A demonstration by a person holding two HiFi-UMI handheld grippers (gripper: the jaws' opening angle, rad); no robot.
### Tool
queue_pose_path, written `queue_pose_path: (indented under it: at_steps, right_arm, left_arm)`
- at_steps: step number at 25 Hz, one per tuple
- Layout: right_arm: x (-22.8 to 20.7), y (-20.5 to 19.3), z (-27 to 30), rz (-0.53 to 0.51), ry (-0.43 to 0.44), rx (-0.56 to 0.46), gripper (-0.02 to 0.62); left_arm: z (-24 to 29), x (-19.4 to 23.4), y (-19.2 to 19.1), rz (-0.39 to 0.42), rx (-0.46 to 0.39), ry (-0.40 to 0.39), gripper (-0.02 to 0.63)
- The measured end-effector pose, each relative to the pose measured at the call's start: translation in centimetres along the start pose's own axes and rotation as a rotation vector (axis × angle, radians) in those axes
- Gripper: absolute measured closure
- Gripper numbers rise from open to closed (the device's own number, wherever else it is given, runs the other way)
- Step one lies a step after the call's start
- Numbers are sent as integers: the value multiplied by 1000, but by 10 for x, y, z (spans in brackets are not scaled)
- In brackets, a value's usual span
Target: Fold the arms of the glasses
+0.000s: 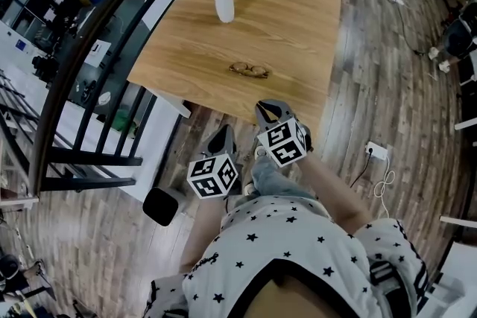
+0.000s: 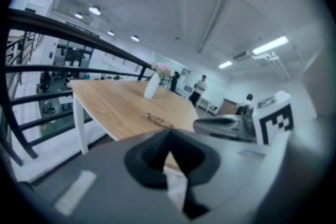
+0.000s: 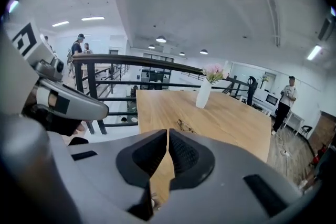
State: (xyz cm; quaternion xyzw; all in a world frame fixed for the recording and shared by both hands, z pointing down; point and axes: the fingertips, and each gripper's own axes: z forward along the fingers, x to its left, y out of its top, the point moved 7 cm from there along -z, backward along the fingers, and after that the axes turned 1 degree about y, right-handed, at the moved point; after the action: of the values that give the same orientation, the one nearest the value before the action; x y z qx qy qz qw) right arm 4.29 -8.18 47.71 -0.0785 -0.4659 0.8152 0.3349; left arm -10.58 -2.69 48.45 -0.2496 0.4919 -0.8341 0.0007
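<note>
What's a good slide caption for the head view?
The left gripper and right gripper, both shut, hover before a wooden table holding glasses and a flower vase.

Glasses: brown/amber frame, two rounded lenses side by side. They lie flat on the wooden surface, towards its near edge and roughly mid-width. The long axis runs about parallel to that edge. Whether the arms are open or folded can't be told, the glasses are too small in every view.

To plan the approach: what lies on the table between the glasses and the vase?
Nothing: only bare tabletop between glasses and white vase, clearest in the head view.
</note>
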Motion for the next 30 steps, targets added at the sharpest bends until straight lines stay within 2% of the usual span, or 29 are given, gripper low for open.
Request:
queue_pose_path:
  at_steps: [12, 21, 30]
  right_arm:
    - [24, -14, -51, 115, 7, -144, 572]
    - [36, -31, -69, 185, 27, -151, 573]
    - [34, -27, -74, 185, 27, -157, 578]
  left_arm:
    - [-21, -17, -16, 25, -15, -14, 600]
    - [-33, -22, -25, 32, -19, -7, 600]
    - [-31, -25, -23, 36, -20, -17, 600]
